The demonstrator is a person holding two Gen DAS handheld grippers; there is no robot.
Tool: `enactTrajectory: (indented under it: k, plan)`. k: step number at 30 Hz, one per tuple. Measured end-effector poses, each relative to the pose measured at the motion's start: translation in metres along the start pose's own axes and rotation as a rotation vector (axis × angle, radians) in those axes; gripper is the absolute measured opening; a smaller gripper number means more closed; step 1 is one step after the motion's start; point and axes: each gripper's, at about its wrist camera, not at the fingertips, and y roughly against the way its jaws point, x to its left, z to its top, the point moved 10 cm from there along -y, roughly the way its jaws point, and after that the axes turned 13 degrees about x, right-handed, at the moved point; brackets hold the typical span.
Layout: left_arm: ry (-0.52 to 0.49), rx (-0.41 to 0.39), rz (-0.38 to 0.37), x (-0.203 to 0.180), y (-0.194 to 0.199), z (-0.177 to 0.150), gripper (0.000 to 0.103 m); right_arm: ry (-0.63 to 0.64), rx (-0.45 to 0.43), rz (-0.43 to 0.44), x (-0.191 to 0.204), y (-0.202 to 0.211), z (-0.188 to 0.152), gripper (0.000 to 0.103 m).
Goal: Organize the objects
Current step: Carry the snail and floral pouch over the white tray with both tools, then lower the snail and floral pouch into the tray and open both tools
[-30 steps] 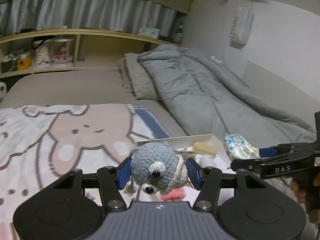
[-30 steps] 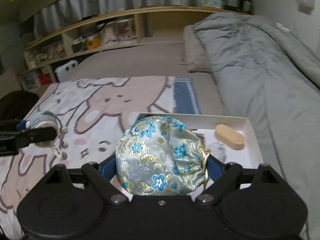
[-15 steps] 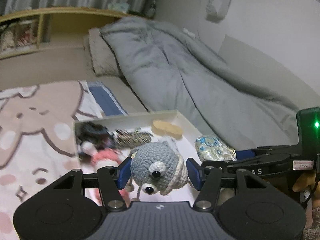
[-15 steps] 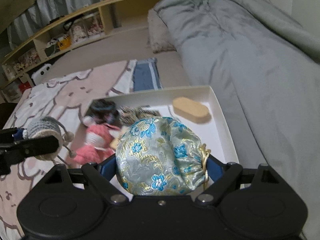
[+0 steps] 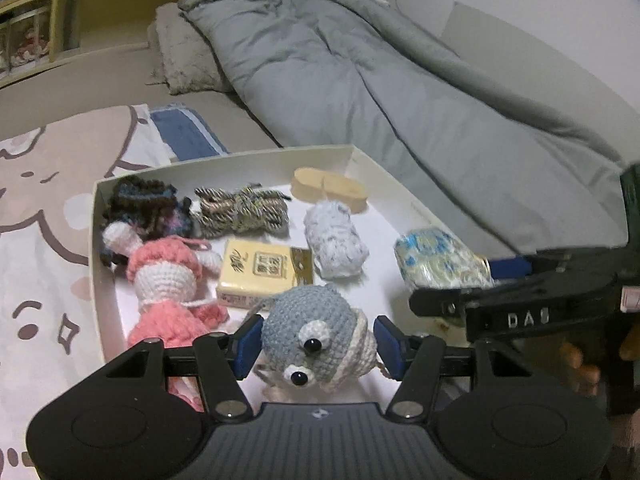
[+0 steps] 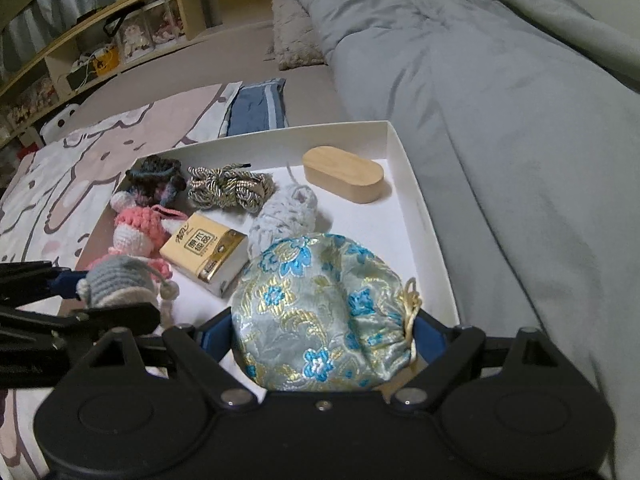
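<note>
Now both loads (mouse (image 5: 316,336), pouch (image 6: 324,316)) over the box (image 6: 416,196), closer.

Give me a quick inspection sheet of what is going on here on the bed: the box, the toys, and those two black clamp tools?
Surface: bed with a cartoon blanket; a white box lies on it.
Job's things: grey crochet toy and brocade pouch, both held over the box.
Clutter in the box: pink crochet doll, cord bundle, yellow packet, pale yarn roll, wooden case.
Grippers: left gripper shut on the toy; right gripper shut on the pouch.
Cables: nothing seen.
Surroundings: grey duvet, pillow, wooden shelf.
</note>
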Motion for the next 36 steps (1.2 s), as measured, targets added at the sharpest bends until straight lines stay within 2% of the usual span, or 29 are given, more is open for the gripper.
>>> enactTrajectory:
  k: [1,3,11,24,36]
  plan:
    - [-0.006,0.003,0.004,-0.001,-0.002,-0.001,0.079,-0.007,-0.001,0.005,0.0,-0.001,0.0,0.092]
    - [-0.01,0.005,0.02,-0.001,-0.004,-0.003,0.089,-0.032,0.008,0.023,-0.001,-0.002,0.0,0.098]
    - [-0.015,0.032,0.03,0.002,-0.003,-0.008,0.089,-0.045,0.011,0.018,-0.004,0.007,-0.005,0.1]
    - [-0.002,0.018,0.054,0.002,0.021,-0.007,0.089,-0.045,-0.02,0.028,0.004,0.031,-0.005,0.1]
    - [0.037,-0.047,0.124,0.012,0.079,-0.005,0.101,-0.057,-0.084,0.036,0.023,0.08,-0.002,0.1]
